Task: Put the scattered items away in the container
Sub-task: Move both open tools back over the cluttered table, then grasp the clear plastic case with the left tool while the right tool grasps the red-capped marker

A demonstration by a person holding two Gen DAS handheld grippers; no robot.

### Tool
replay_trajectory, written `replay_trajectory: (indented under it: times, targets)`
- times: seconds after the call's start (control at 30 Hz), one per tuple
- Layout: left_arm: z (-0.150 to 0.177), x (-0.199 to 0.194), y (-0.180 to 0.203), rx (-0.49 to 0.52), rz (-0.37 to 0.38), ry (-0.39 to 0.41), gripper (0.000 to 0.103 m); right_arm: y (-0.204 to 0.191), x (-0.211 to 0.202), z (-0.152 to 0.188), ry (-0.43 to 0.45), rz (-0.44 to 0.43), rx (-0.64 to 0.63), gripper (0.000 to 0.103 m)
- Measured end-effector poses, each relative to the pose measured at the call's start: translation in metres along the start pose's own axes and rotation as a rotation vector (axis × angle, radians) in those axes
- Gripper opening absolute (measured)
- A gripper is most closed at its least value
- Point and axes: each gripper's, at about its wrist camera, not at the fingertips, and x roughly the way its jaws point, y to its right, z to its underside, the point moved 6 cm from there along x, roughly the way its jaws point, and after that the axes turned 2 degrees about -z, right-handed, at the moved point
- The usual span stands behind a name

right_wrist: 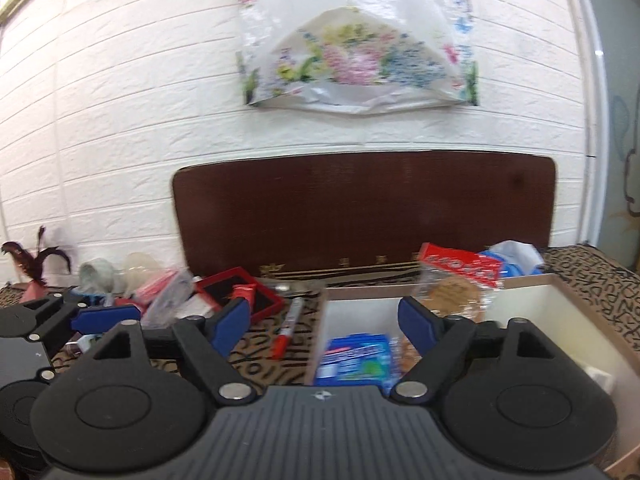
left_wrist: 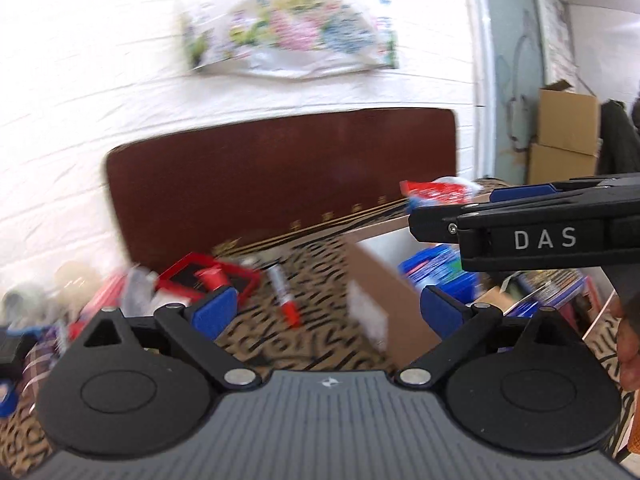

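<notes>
My left gripper (left_wrist: 326,312) is open with nothing between its blue pads, low over the letter-print cloth. Ahead of it lies a red marker (left_wrist: 286,296), with a red-framed black case (left_wrist: 208,276) behind. The cardboard box (left_wrist: 384,300) stands to the right and holds a blue packet (left_wrist: 436,272). My right gripper (right_wrist: 326,320) is open and empty at the box's left wall (right_wrist: 316,344), over the blue packet (right_wrist: 356,360) and a biscuit bag (right_wrist: 460,276). The marker (right_wrist: 288,328) lies just left of the box. The right gripper (left_wrist: 452,206) shows side-on above the box.
A heap of small items (right_wrist: 160,292) sits at the left by the red-framed case (right_wrist: 240,292). A dark brown board (right_wrist: 360,212) leans on the white brick wall under a floral plastic bag (right_wrist: 356,48). Stacked cartons (left_wrist: 564,132) stand far right. A hand (left_wrist: 628,344) shows at the right edge.
</notes>
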Motion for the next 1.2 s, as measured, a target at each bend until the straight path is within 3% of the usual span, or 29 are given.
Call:
replay_trajectory:
  times: [0.17,0.3,0.33,0.57,0.87,1.0,1.2]
  targets:
    - [0.014,-0.021,-0.032,-0.034,-0.079,-0.001,0.103,-0.044,0.006,0.003,-0.013,-0.068,-0.019,0.094]
    - [0.033,-0.038,-0.062,-0.079,-0.147,-0.018,0.103,-0.076,0.013,0.009,-0.038,-0.123,-0.021,0.096]
    - [0.038,-0.041,-0.069,-0.085,-0.167,-0.023,0.103,-0.085,0.015,0.011,-0.044,-0.135,-0.025,0.102]
    - [0.067,-0.052,-0.125,-0.121,-0.303,-0.069,0.103,-0.139,0.030,0.023,-0.072,-0.215,-0.078,0.103]
    - [0.095,-0.058,-0.199,-0.187,-0.465,-0.110,0.103,-0.179,0.055,0.036,-0.113,-0.274,-0.127,0.103]
    - [0.103,-0.054,-0.226,-0.237,-0.492,-0.138,0.103,-0.183,0.068,0.037,-0.118,-0.259,-0.135,0.103]
    - [0.103,-0.040,-0.224,-0.220,-0.462,-0.140,0.103,-0.161,0.096,0.041,-0.109,-0.166,-0.119,0.103]
